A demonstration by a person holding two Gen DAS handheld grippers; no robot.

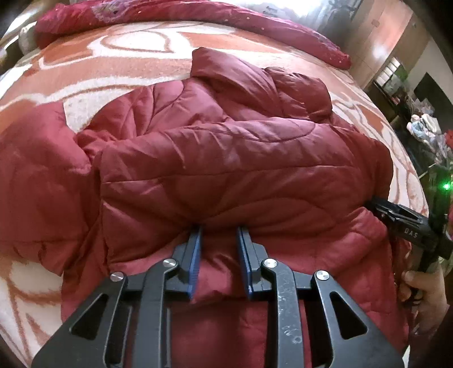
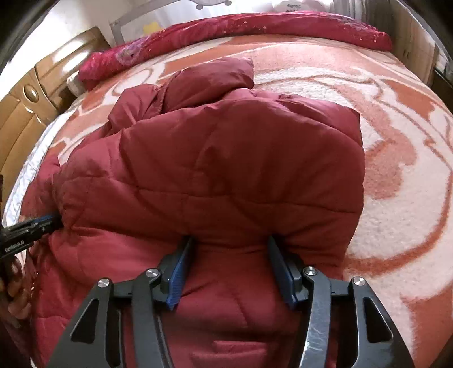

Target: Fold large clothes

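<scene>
**Fold laid over, release under way**

The red jacket (image 1: pixel 226 158) lies doubled on the blanket (image 1: pixel 119 53), mid-frame. Your left gripper (image 1: pixel 219 230) pinches its folded edge; your right gripper (image 2: pixel 229 240) stands half open, padding between the jaws. Next, free both and smooth.

On the orange-and-white patterned blanket (image 1: pixel 119 56) lie one dark red quilted puffer jacket (image 1: pixel 226 158) and, beyond it, one long crimson sequinned bolster (image 1: pixel 170 14), with two black blue-padded grippers at the jacket's near edge.

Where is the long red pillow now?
In both views the red pillow lies along the bed's far edge, beyond the red jacket.
</scene>
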